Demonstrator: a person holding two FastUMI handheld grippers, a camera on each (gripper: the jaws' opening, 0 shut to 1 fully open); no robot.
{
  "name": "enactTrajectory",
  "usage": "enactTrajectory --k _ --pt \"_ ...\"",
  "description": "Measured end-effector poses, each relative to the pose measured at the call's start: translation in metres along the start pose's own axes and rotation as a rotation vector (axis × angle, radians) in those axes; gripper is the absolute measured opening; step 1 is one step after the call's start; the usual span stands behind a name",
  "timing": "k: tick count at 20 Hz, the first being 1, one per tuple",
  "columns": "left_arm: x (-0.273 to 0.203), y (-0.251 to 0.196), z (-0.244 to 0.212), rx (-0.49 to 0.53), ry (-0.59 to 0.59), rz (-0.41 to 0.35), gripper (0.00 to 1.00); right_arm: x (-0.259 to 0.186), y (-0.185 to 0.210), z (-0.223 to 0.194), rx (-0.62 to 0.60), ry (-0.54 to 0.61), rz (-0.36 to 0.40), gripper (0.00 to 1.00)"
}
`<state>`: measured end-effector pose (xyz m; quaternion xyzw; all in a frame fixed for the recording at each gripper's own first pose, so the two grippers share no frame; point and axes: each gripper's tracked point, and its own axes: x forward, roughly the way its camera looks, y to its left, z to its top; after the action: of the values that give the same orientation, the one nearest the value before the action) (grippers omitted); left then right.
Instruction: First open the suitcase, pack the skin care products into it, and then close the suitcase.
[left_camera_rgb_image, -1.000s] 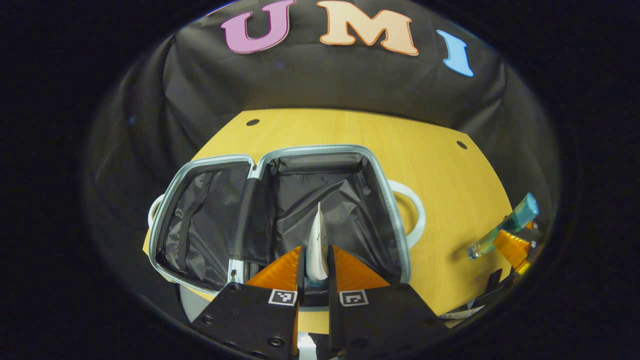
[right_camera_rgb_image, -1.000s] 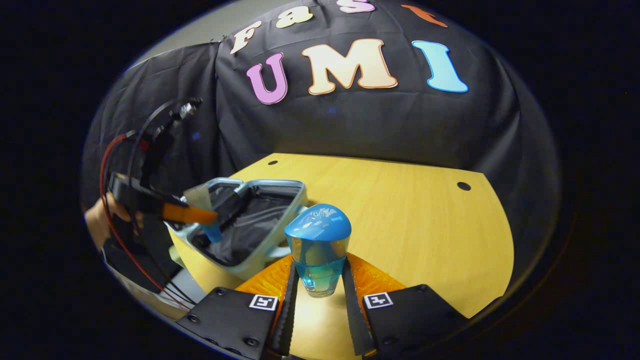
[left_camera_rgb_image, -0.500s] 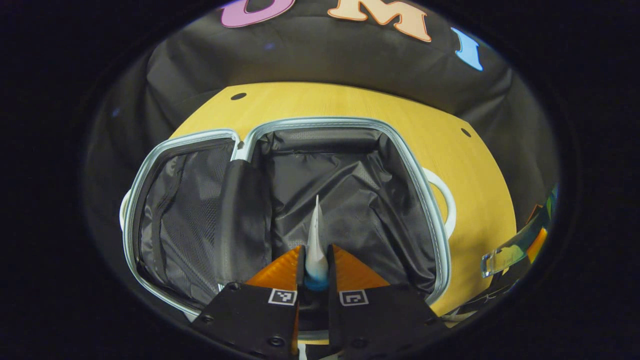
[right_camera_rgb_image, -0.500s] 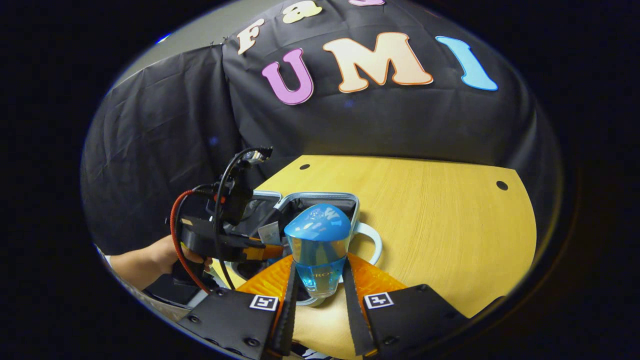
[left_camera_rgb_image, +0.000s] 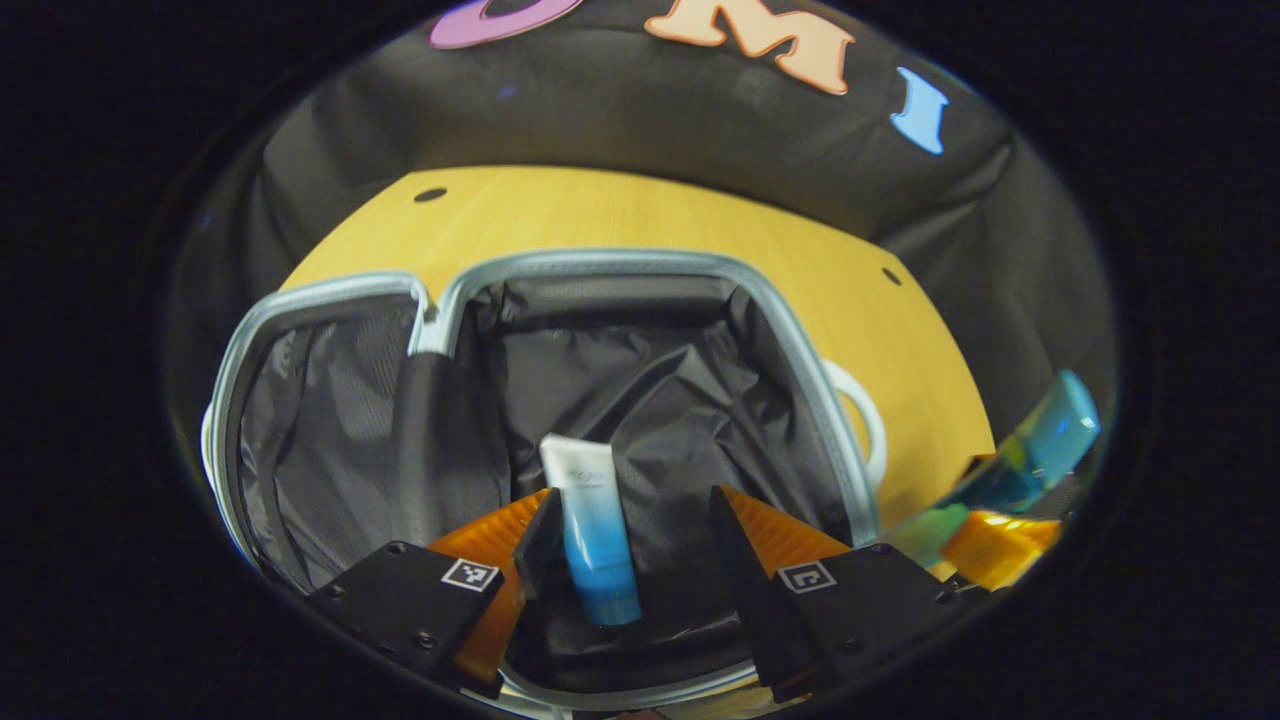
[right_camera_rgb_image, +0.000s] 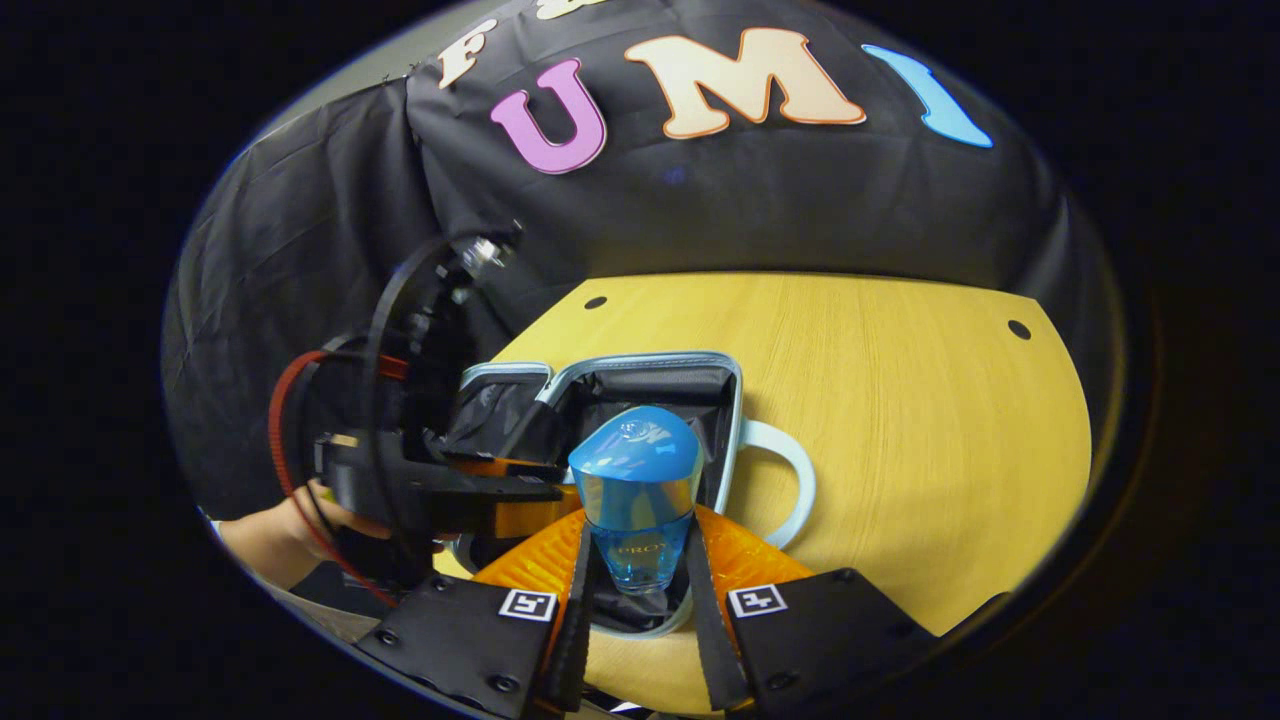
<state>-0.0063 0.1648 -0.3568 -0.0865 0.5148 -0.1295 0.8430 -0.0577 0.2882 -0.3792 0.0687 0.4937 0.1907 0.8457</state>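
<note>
Wooden table (right_camera_rgb_image: 900, 400), suitcase (left_camera_rgb_image: 640, 265) open (tube (left_camera_rgb_image: 592, 530) inside)

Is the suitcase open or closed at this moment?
Open. The suitcase lies with both halves spread on the table, dark lining exposed, a tube inside.

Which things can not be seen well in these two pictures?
- Tube: left gripper view; whether it touches the suitcase lining is unclear.
- Suitcase floor: right gripper view, hidden by the bottle and left gripper.
- Bottle: left gripper view, blurred, cut by the edge.
</note>
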Motion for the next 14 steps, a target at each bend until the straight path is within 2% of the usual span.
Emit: enactTrajectory --k 2,5,9,11,13,14 --pt "-0.015 0.002 0.017 0.004 -0.059 -0.027 0.83 0.016 0.004 -0.016 -0.001 0.047 -0.02 0.46" --pt "-0.04 0.027 0.039 -0.02 -0.126 -0.034 0.84 0.038 0.007 -0.038 0.009 0.122 -0.051 0.48" --pt "-0.069 0.085 0.05 -0.069 -0.179 0.035 0.84 0.054 0.018 -0.051 0.064 0.173 -0.053 0.46" --pt "-0.08 0.119 0.05 -0.098 -0.195 0.083 0.84 0.065 0.02 -0.048 0.088 0.164 -0.071 0.45" --pt "-0.093 0.15 0.045 -0.13 -0.2 0.129 0.84 0.077 0.02 -0.044 0.082 0.163 -0.092 0.49" --pt "-0.099 0.167 0.044 -0.145 -0.206 0.155 0.84 0.08 0.018 -0.041 0.071 0.151 -0.107 0.46"
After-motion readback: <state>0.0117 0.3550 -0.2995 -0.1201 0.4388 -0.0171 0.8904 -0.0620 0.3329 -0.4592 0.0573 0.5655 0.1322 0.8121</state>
